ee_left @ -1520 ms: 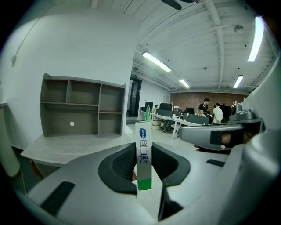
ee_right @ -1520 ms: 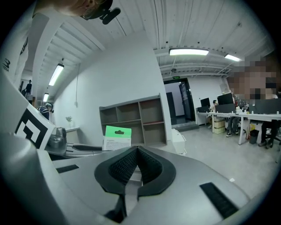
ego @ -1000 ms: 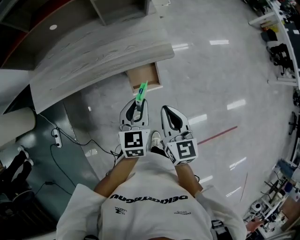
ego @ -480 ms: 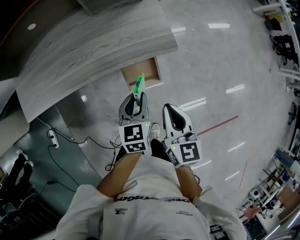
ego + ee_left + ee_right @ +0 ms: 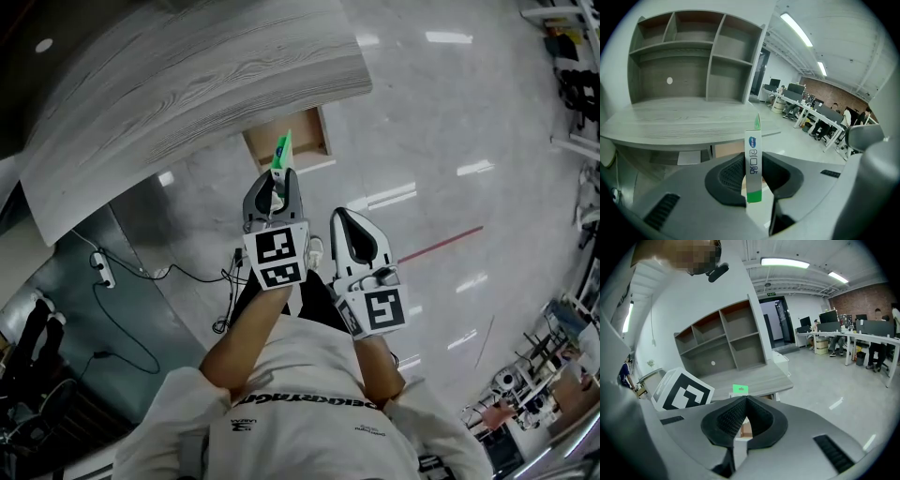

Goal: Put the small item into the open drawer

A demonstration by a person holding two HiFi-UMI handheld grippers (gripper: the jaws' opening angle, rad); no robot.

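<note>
A slim white box with a green end (image 5: 281, 151) stands upright between my left gripper's (image 5: 275, 180) pads, and that gripper is shut on it. The box's top overlaps the open wooden drawer (image 5: 310, 141) that juts out from under the grey wood-grain desk (image 5: 187, 84). In the left gripper view the box (image 5: 753, 154) fills the gap of the left gripper (image 5: 753, 161), with the drawer (image 5: 727, 149) just beyond. My right gripper (image 5: 341, 217) hangs beside it on the right, shut and empty. In the right gripper view, the right gripper (image 5: 746, 399) has its tips touching.
A grey shelf unit (image 5: 693, 56) sits on the desk. A power strip with cables (image 5: 99, 268) lies on the floor at the left. A red line (image 5: 441, 246) marks the glossy floor at the right. Office desks and seated people (image 5: 820, 112) are far behind.
Both grippers have sunk and moved closer to the desk. The box, still in the left gripper, now overlaps the drawer in the head view.
</note>
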